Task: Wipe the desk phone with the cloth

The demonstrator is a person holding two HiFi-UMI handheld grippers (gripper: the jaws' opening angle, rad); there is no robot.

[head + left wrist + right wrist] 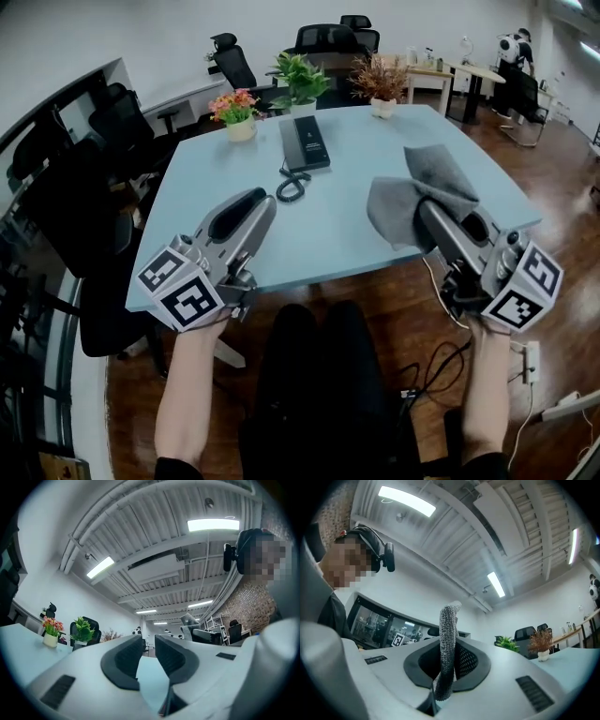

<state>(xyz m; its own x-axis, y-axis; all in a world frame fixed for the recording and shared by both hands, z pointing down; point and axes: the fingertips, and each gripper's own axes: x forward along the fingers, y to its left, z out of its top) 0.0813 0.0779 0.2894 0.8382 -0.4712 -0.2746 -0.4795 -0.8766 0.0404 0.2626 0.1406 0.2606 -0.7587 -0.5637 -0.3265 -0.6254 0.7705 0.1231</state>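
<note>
Pale blue table (356, 178) on a wood floor (394, 300); office chairs (234, 64) around it, potted plants (300, 82) along the far edge. Desk phone (305, 142) lies flat by the plants, with its coiled cord (292, 186) in front. Right gripper (429, 211) is clamped on the grey cloth (412, 187), well apart from the phone. Left gripper (255, 199): jaws slightly parted, nothing between them, short of the cord.

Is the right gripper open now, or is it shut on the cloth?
Shut. The right gripper clamps the grey cloth between its jaws, and the fabric stands up past them.
</note>
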